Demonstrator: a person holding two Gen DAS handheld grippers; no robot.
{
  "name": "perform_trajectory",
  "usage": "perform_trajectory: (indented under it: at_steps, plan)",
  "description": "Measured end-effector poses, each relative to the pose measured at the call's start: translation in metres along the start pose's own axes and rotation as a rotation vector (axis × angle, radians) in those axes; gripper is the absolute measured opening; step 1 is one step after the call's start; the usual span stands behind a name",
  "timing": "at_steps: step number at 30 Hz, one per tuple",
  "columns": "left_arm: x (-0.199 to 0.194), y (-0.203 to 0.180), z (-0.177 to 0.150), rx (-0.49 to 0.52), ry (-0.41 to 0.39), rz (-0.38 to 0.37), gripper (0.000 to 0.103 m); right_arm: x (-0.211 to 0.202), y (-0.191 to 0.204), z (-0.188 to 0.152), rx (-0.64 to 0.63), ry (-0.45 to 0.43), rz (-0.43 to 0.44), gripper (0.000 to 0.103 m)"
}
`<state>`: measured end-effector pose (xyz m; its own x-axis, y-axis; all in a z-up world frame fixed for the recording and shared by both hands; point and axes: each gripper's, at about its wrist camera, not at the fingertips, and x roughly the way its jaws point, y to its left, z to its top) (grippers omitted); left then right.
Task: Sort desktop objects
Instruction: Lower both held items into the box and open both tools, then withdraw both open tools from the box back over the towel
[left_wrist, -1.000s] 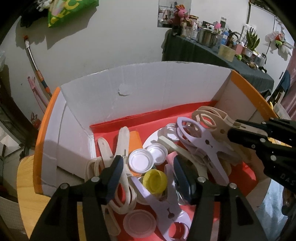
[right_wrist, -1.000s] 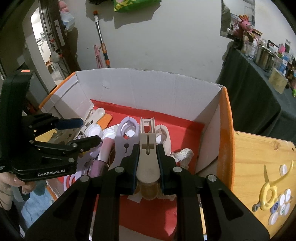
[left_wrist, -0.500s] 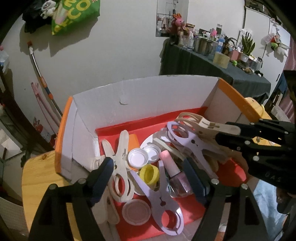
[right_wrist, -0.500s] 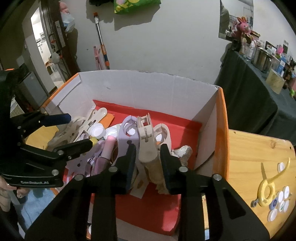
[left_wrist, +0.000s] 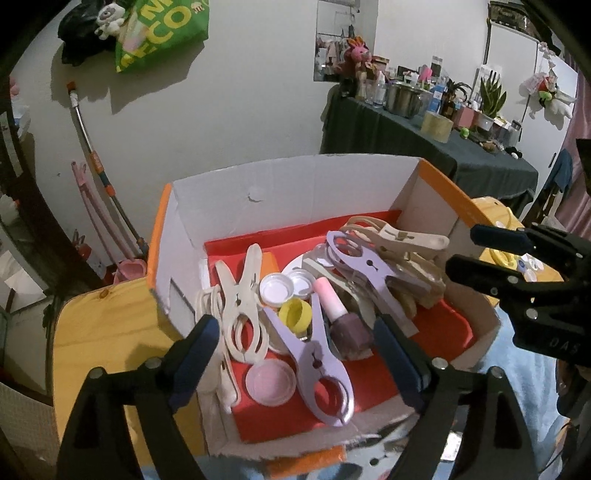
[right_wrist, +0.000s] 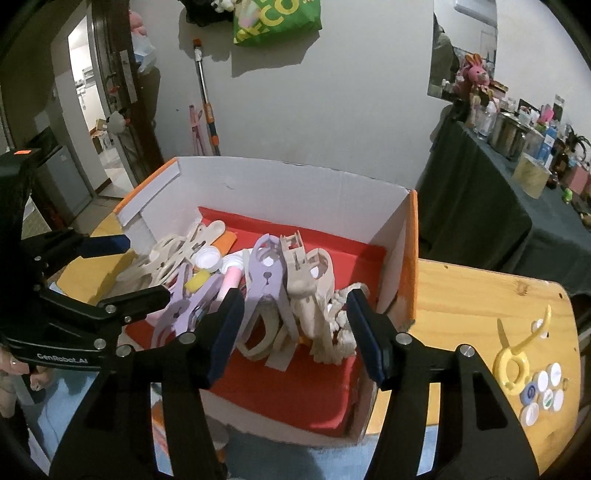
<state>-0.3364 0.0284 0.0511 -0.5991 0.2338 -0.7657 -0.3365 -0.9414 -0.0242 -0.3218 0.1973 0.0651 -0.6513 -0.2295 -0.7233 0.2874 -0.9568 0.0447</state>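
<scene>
A light wooden counter (right_wrist: 480, 306) is seen carrying a white cardboard box with orange outer sides and a red floor (left_wrist: 295, 192), in which the sorted things are piled. The black left tongs (left_wrist: 295, 354) are held above the near left part of the box, their jaws opening and nothing gripped between them; the black right tongs (right_wrist: 295, 325) are held above the near right part, their jaws also opening, with a beige plastic clothes peg (right_wrist: 301, 284) lying loose in the pile beyond them, not pressed by the pads. Inside the box, a lilac plastic peg (left_wrist: 314, 354) is laid near the front, a cream peg (left_wrist: 240, 306) to its left, and a purple nail-polish bottle with a pink cap (left_wrist: 341, 317) just to its right. A small yellow cap (left_wrist: 294, 314) and white round lids (left_wrist: 275, 291) are found between them. On the counter to the right of the box, a yellow plastic hook (right_wrist: 515, 354) and several bottle caps (right_wrist: 543, 395) are seen.
</scene>
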Motion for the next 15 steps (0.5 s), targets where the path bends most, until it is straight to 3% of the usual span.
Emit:
perform_trajectory:
  at_steps: [2,15]
  plan:
    - [-0.008,-0.002,-0.004,-0.003,-0.008,-0.002,0.096,-0.005,0.001,-0.004,-0.001,-0.004,0.002,0.056]
    - [-0.047,-0.017,-0.045,0.007,-0.024,-0.017,0.098,-0.047,0.024,-0.045,-0.07,-0.021,0.027,0.056]
